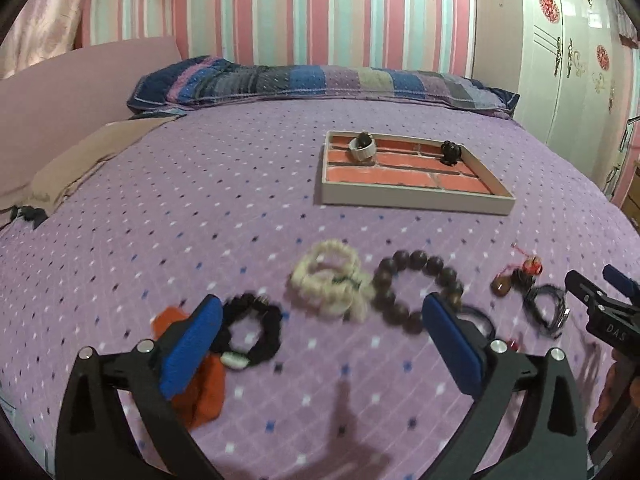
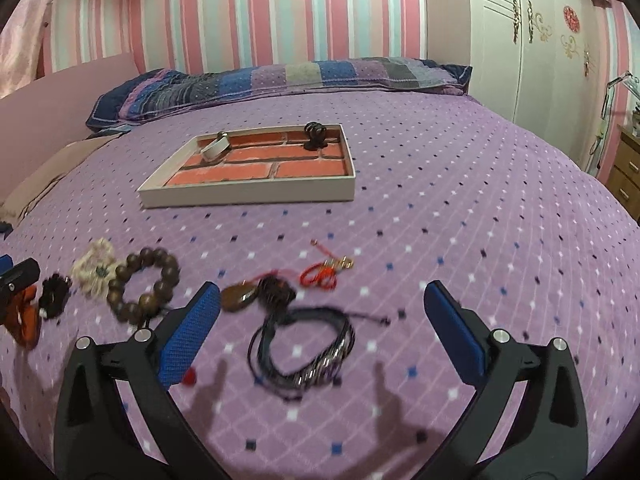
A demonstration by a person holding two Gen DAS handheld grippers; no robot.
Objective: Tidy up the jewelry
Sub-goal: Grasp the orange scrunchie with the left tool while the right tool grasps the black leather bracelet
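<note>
A row of jewelry lies on the purple bedspread: an orange scrunchie (image 1: 204,392), a black scrunchie (image 1: 252,330), a cream bead bracelet (image 1: 330,282), a dark wooden bead bracelet (image 1: 416,290) (image 2: 144,284), a brown pendant (image 2: 240,298), a red cord charm (image 2: 324,276) and a black cord bracelet (image 2: 308,350) (image 1: 546,308). A tray (image 1: 416,200) (image 2: 248,198) with brick-pattern lining holds a white ring piece (image 1: 362,146) and a black item (image 1: 451,152). My left gripper (image 1: 320,340) is open above the scrunchies and beads. My right gripper (image 2: 322,328) is open around the black cord bracelet, above it.
A striped pillow (image 1: 320,82) lies at the head of the bed. A white wardrobe (image 1: 568,52) stands at the right. A beige cloth (image 1: 72,168) lies at the bed's left edge. A wooden drawer unit (image 2: 628,172) is at the far right.
</note>
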